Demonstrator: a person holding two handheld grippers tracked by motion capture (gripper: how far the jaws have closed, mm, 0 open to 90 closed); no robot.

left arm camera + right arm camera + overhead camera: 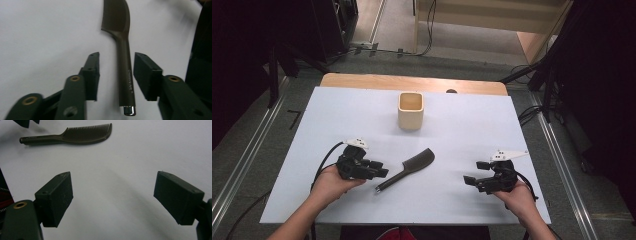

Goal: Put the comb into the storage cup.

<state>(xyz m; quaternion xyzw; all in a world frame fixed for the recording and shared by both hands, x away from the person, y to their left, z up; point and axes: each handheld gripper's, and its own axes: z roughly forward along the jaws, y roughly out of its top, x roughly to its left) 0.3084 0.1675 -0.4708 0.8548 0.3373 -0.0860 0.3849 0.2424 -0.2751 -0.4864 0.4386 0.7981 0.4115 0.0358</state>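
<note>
A dark brown comb (409, 167) lies flat on the white table (472, 130), handle toward the near left. In the left gripper view the comb (123, 60) runs up between the jaws, which stand apart on either side of its handle without touching it. My left gripper (379, 169) is open, just left of the handle end. A beige square cup (410, 111) stands upright behind the comb. My right gripper (476, 172) is open over bare table at the right; its view shows the comb (72, 135) farther off.
The table's wooden far edge (412, 81) shows behind the white sheet. Grey floor with rails and cables surrounds the table. Dark equipment stands at both sides.
</note>
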